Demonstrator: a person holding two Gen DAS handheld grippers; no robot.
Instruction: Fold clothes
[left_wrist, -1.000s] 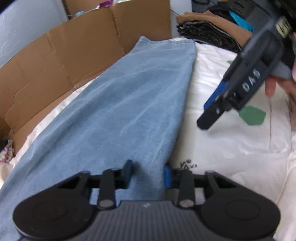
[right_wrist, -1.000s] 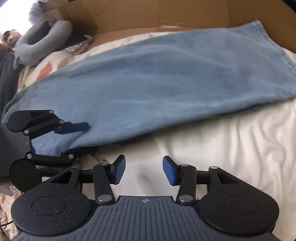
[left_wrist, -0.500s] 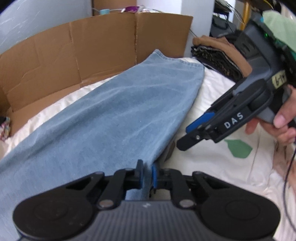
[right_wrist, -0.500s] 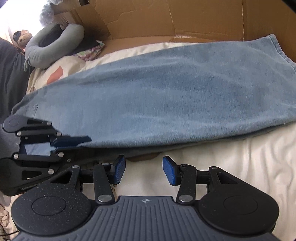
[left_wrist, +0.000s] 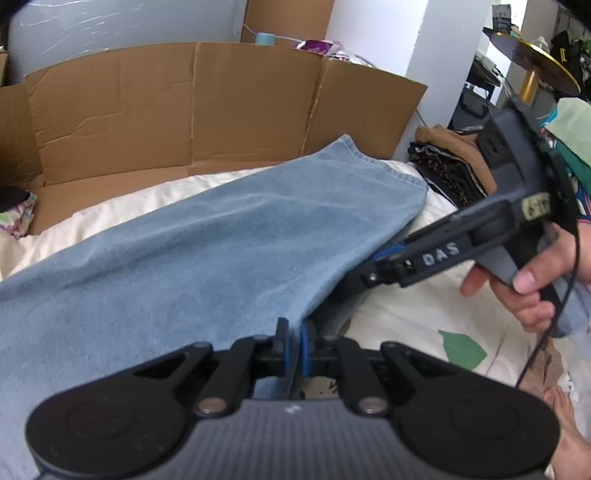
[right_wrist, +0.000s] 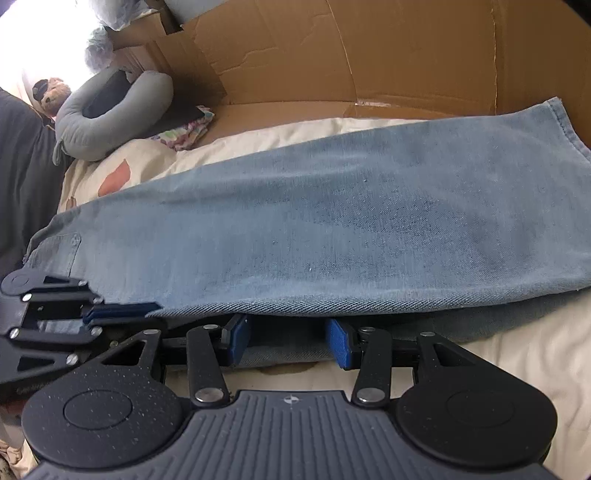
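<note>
Because the jeans (left_wrist: 207, 258) lie stretched along the bed (left_wrist: 402, 314) with one leg stacked on the other, the near long edge is the natural place to take hold, and both tools work there. The left tool (left_wrist: 293, 349) is clenched on that edge, denim pinched between its blue pads, near the hip end where a pocket shows in the right wrist view. This grip lifts the top layer slightly, opening a dark gap beneath it.

The right tool (right_wrist: 288, 339) sits further along the same edge, toward the hem. Its fingers stand apart, released, with the lower folded layer of denim lying between them but not pressed. It seems placed to catch the edge at a second point, so the cloth can be carried over evenly rather than dragged from one corner.

A flattened cardboard sheet (left_wrist: 184, 110) stands behind the bed, and a stack of folded clothes (left_wrist: 454, 166) waits past the hem. The fold itself looks not yet begun.
</note>
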